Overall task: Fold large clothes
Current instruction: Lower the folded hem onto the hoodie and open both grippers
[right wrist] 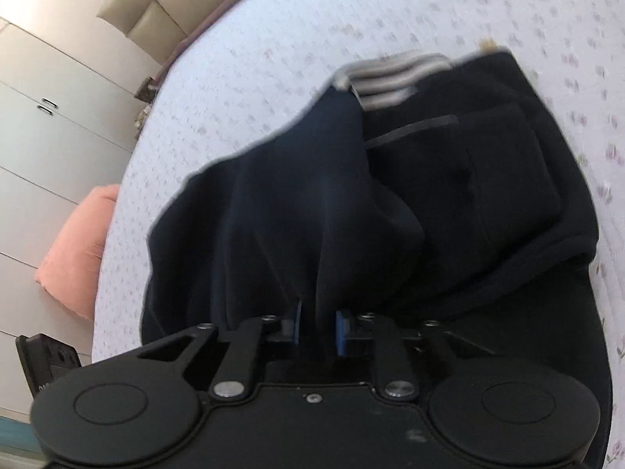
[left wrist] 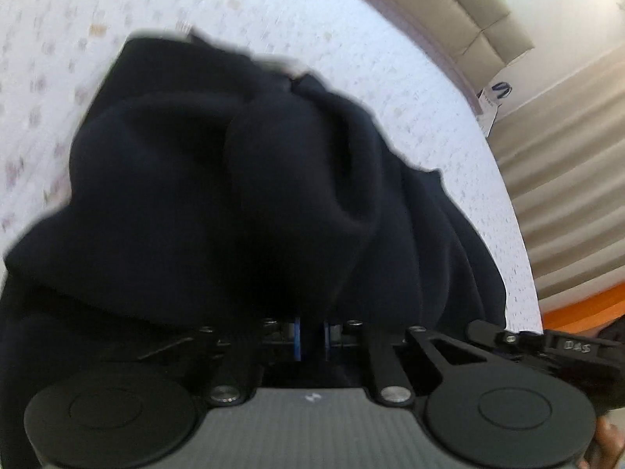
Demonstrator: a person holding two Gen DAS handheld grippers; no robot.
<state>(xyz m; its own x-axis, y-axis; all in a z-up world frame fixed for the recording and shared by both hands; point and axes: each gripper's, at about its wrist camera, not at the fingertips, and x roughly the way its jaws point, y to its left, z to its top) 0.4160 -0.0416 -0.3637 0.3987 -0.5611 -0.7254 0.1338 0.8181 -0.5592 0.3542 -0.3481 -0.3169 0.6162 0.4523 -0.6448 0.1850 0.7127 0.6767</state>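
The left gripper [left wrist: 311,338] is sitting at bottom centre of its frame, jaws nearly together and pinching a fold of the dark garment [left wrist: 242,179], which is filling mid-frame over the floral sheet [left wrist: 410,78]. The right gripper [right wrist: 319,330] is likewise clamping the garment [right wrist: 390,203], cloth bunching between its blue pads [right wrist: 340,332]. Striped trim [right wrist: 386,78] is showing at upper centre.
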